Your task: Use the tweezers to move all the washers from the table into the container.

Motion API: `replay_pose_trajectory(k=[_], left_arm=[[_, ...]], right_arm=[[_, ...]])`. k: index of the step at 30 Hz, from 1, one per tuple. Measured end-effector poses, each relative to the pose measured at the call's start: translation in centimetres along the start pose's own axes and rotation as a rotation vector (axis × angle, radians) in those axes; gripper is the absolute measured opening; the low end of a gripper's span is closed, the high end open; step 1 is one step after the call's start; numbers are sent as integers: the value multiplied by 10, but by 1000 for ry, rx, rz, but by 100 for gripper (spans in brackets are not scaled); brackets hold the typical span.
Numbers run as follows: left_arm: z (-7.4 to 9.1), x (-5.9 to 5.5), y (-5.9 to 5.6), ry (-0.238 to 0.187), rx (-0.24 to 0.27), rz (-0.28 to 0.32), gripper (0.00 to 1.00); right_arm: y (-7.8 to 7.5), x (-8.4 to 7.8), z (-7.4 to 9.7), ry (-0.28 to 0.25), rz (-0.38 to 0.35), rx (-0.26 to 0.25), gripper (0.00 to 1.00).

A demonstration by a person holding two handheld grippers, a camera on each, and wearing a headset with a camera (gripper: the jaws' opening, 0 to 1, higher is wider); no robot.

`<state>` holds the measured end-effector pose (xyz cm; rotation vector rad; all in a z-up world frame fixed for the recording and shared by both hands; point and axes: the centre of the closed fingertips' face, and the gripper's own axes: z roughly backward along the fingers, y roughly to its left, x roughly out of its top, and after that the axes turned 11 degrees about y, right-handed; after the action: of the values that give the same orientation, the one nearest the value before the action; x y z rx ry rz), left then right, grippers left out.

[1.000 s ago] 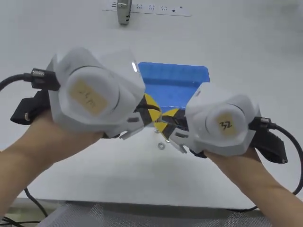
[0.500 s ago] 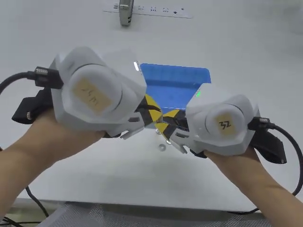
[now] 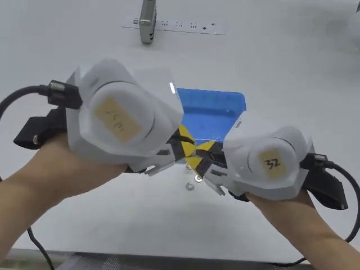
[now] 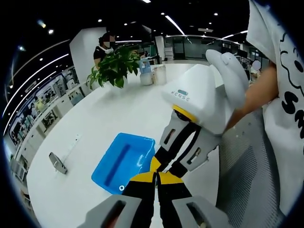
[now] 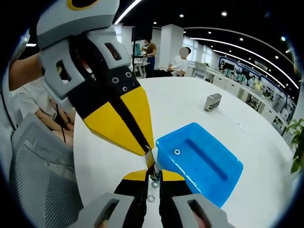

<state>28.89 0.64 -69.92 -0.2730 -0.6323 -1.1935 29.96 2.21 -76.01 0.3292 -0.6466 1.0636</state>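
Observation:
My two grippers meet tip to tip over the table, just in front of the blue container (image 3: pixel 211 109). The left gripper (image 3: pixel 185 147) is shut on the thin metal tweezers (image 5: pixel 151 165). In the right gripper view, their tip runs down between the shut jaws of my right gripper (image 5: pixel 153 180). Two washers (image 3: pixel 190 187) lie on the white table below the jaws. In the right gripper view one washer (image 5: pixel 152 197) lies on the table near the tweezers' tip, and another washer (image 5: pixel 177 152) lies inside the container (image 5: pixel 204 164). In the left gripper view a washer (image 4: pixel 121 188) lies beside the container (image 4: pixel 121 161).
A power strip (image 3: pixel 180 25) and a small metal block (image 3: pixel 148 19) lie at the far side of the table. The table's near edge (image 3: pixel 169 256) runs close below my hands. Cables trail from both grippers. People sit in the background.
The head camera has shifted a little. Both grippers stay joined at their tips, drifting slightly to the right. The washers on the table have not moved.

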Motion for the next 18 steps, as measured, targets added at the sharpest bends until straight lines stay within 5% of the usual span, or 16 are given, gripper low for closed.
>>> replay_pose_trajectory(k=[7, 18], left_arm=[[20, 17, -2, -15, 19, -51, 0], [39, 38, 12, -49, 71, -107, 0]], right_arm=[[-2, 15, 21, -28, 27, -34, 4], [-14, 44, 41, -85, 40, -76, 4]])
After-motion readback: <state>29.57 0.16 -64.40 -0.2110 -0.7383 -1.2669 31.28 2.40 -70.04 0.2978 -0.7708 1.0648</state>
